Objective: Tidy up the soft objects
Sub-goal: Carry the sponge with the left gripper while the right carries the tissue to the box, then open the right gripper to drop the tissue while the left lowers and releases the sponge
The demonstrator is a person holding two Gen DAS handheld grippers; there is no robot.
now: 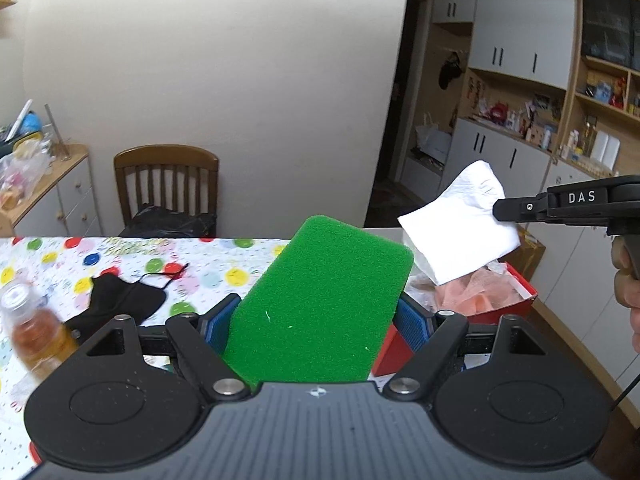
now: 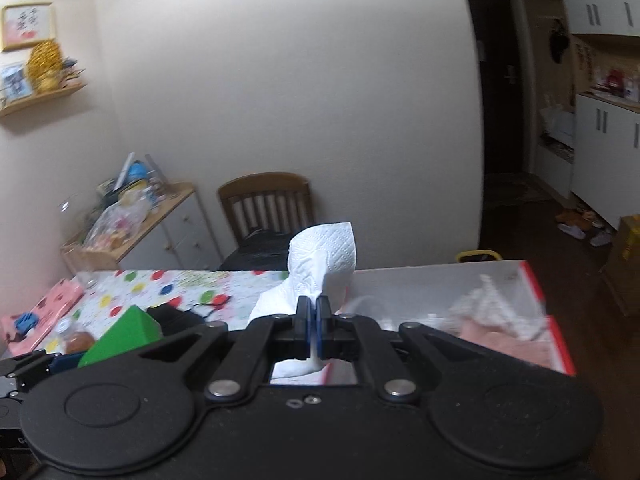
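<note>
My left gripper (image 1: 318, 320) held the green sponge (image 1: 320, 304) between its blue pads (image 1: 218, 326), jaws set wide to the sponge's width, the block tilted up and away from the camera. My right gripper (image 2: 314, 312) was closed tight on a white paper towel (image 2: 324, 256), which stood crumpled above the pinched fingertips. In the left wrist view the towel hung in the air to the right of the sponge, above the red box (image 1: 516, 296). The box sat at the right end of the table (image 1: 60, 264), on the spotted tablecloth, and contained pink mesh-like soft material (image 1: 476, 292). A black face mask (image 1: 120, 300) lay on the cloth to the left of the sponge, and a blurred bottle of amber liquid (image 1: 36, 328) stood near left. A wooden chair (image 1: 166, 184) stood beyond the far edge.
</note>
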